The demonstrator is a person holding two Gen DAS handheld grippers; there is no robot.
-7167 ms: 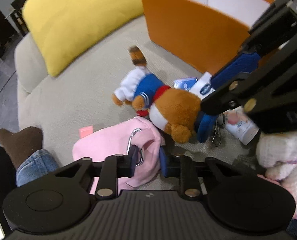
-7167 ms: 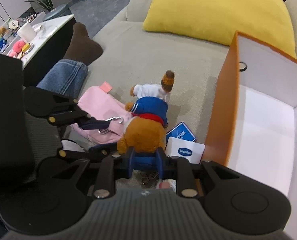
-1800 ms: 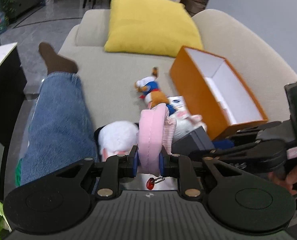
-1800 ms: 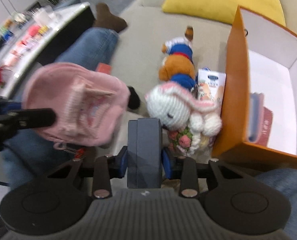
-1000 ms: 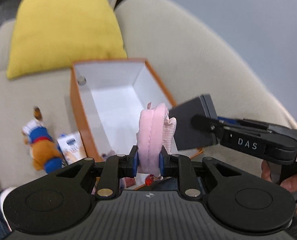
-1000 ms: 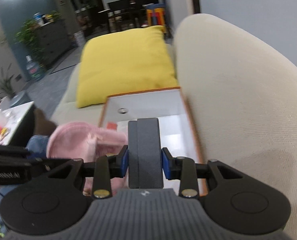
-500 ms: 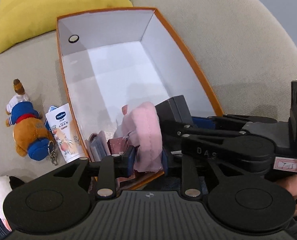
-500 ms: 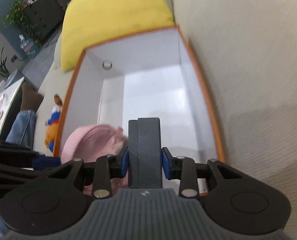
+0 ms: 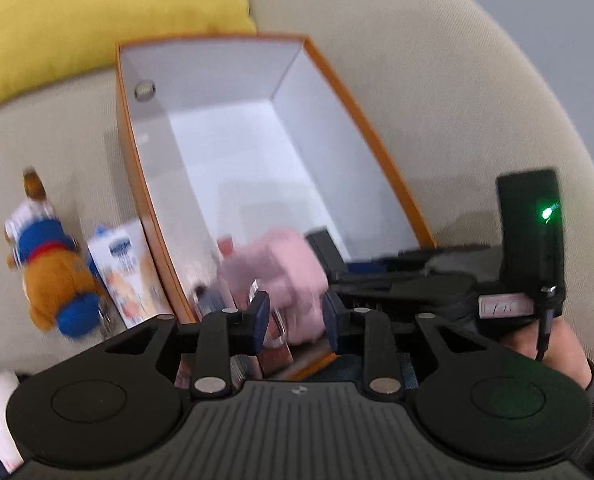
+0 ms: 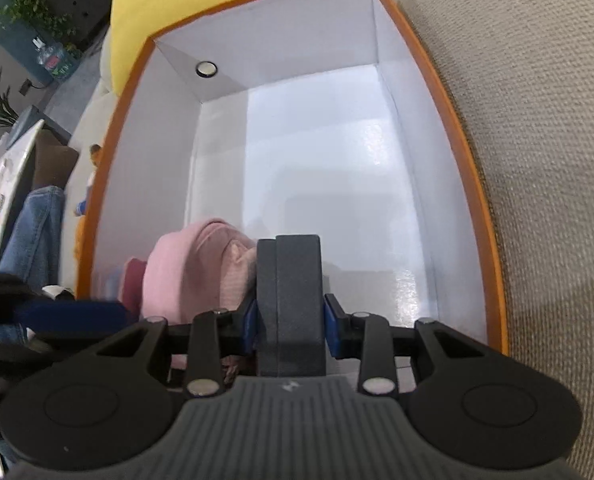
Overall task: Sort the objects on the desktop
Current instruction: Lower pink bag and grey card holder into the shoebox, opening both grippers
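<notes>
Now our left tongs (image 9: 295, 316) are opening around the pink pouch (image 9: 285, 272); our right tongs (image 10: 291, 324), clamped on the grey case (image 10: 291, 300), could crush it low in the orange box (image 10: 469, 184).

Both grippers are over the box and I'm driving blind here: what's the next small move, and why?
Probably open the right gripper to drop the grey case: it hangs clamped inside the orange box, beside the pink pouch that the left gripper, jaws opening, is releasing.

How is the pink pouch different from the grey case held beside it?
The pink pouch is soft, fuzzy and slumped; the grey case is hard-edged and upright. The left tongs are opening, with the pouch loose between them; the right tongs are clamped on the case. Both sit low inside the orange box.
</notes>
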